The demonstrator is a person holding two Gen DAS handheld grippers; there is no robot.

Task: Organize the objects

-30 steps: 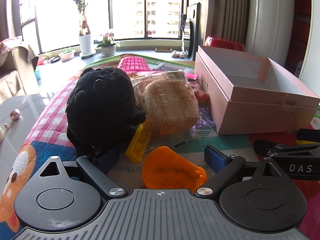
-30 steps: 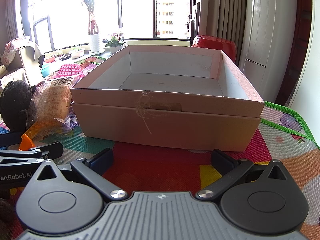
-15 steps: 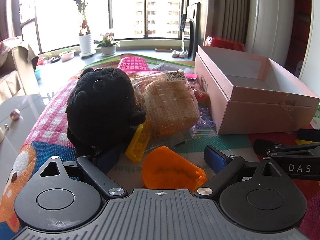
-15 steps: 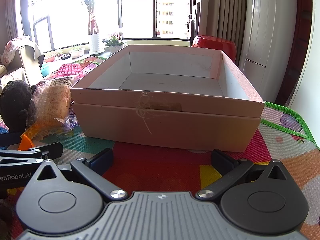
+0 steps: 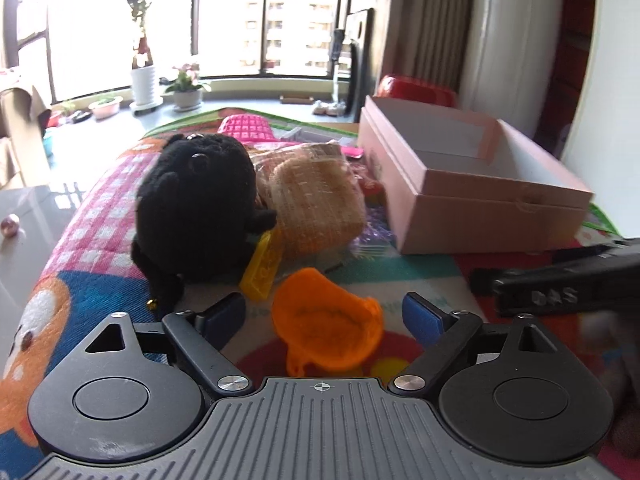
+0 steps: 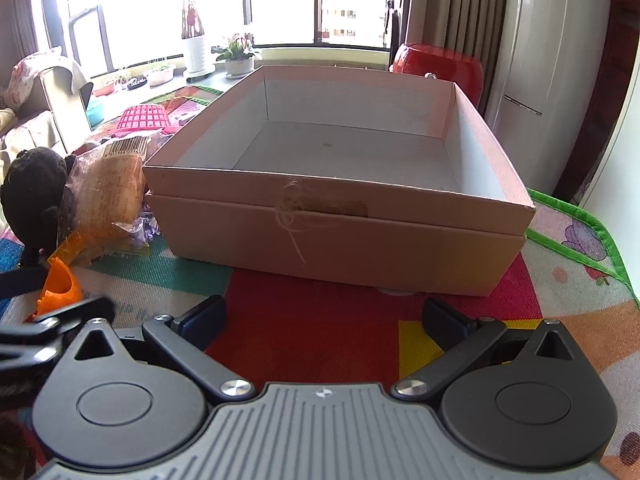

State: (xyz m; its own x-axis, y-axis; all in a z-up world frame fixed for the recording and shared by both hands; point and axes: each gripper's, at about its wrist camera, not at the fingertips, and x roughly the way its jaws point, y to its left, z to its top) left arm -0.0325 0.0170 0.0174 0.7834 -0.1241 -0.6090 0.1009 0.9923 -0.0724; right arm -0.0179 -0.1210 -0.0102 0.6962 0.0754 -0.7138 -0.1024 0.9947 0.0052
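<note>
Orange scoop point(image 5: 326, 320) between spread, narrowing left tongs point(image 5: 324, 314) | plush point(image 5: 196, 208), bread point(image 5: 316, 200) behind | right tongs point(image 6: 324, 320) spread

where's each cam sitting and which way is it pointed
Left wrist: on the left gripper, angled down past its open jaws at the orange scoop, black plush and bagged bread.
Right wrist: on the right gripper, jaws open, facing the empty pink box.
Shared: box, plush, bread, scoop, and each shows the other gripper at its edge.

Orange scoop point(image 5: 326, 320) beside empty pink box point(image 5: 460, 196)
</note>
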